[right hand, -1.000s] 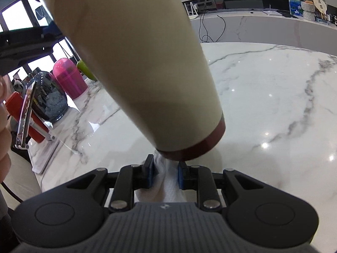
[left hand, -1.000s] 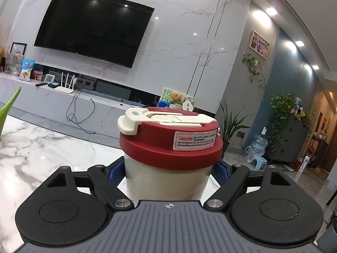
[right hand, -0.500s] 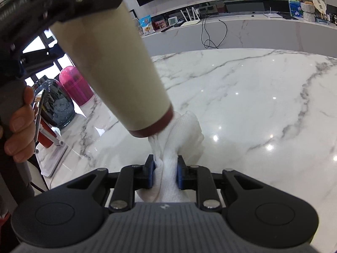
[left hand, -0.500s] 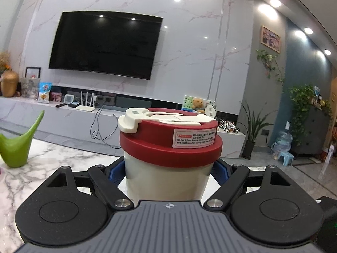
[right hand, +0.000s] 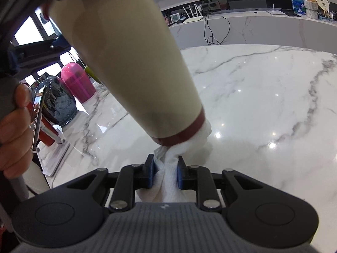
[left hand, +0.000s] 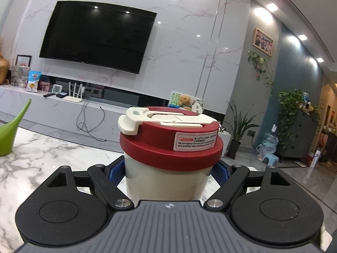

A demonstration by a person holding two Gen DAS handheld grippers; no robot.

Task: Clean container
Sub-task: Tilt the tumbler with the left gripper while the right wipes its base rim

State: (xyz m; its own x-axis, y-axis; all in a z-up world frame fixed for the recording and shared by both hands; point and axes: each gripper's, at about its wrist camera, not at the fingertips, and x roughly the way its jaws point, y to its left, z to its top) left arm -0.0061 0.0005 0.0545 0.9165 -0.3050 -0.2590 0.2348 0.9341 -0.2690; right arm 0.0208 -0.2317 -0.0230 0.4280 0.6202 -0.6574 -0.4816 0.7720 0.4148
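While the left hand-held gripper [left hand: 168, 168] clamps the container [left hand: 168, 154], the right hand-held gripper [right hand: 165, 166] pinches a white cloth [right hand: 168, 168] against its base above the bench [right hand: 263, 105]

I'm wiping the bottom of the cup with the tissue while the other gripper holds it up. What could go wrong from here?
The left gripper holds the cup only by its smooth cream wall, in the air above the marble table; pushing up with the paper towel might make it slip or tilt. The right gripper pinches just a bunched end of the towel, which might pull out or tear against the red base ring.
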